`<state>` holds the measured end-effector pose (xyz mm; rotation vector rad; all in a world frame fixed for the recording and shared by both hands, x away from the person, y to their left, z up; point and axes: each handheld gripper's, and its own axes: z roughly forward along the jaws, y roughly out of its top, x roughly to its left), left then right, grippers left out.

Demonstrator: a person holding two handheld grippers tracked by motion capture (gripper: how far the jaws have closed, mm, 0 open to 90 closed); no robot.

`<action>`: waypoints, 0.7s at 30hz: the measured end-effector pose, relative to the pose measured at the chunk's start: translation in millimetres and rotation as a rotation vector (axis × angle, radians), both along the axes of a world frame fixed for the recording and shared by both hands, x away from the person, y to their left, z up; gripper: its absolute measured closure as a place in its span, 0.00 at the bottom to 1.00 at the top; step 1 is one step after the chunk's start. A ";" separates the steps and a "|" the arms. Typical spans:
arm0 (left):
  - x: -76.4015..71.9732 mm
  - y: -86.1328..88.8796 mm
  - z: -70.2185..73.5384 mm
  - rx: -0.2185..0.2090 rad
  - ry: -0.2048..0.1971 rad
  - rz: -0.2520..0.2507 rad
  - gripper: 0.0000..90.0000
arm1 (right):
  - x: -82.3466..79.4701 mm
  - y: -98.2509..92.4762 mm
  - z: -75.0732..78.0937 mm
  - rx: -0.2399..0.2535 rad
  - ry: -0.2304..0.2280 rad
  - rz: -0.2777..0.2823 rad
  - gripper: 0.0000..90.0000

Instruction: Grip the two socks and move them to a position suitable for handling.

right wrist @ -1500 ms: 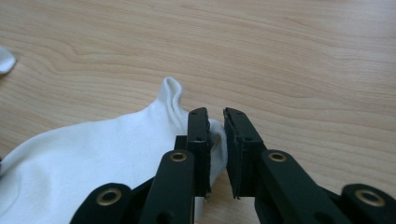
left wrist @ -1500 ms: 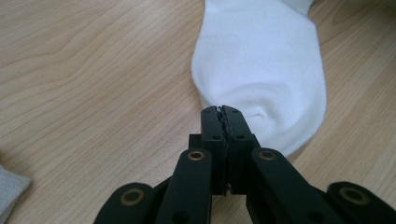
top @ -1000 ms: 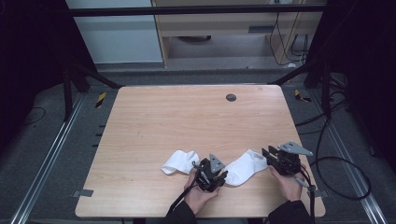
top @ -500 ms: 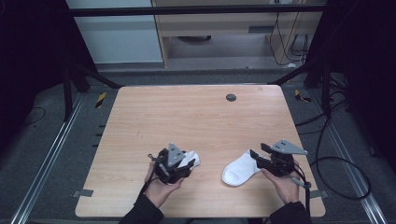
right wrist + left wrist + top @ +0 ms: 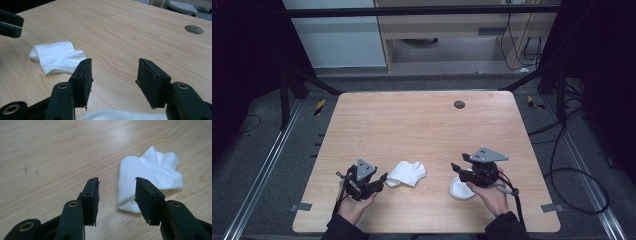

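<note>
Two white socks lie on the wooden table. One sock is crumpled left of centre. My left gripper sits just left of it, open, nothing between its jaws, which have just opened and eased in slightly. The other sock lies partly hidden under my right gripper. That gripper hovers above it, open and empty, its jaws having just been opening. The left gripper's jaw tip shows at the upper left of the right gripper view.
A round cable hole sits near the table's far edge. Bare wood stretches across the far half. Cables trail on the floor to the right. Tape tabs mark the front corners.
The left gripper moved from beside the right sock leftward, past the left sock, and opened. The right gripper opened and shifted left over its sock, which now looks bunched.
</note>
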<state>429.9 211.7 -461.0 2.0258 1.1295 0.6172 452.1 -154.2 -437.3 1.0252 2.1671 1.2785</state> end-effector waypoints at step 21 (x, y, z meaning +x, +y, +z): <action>-8.6 -17.3 -20.5 0.058 0.057 -0.115 0.75 | 22.7 88.5 -36.0 -0.078 0.103 0.120 0.69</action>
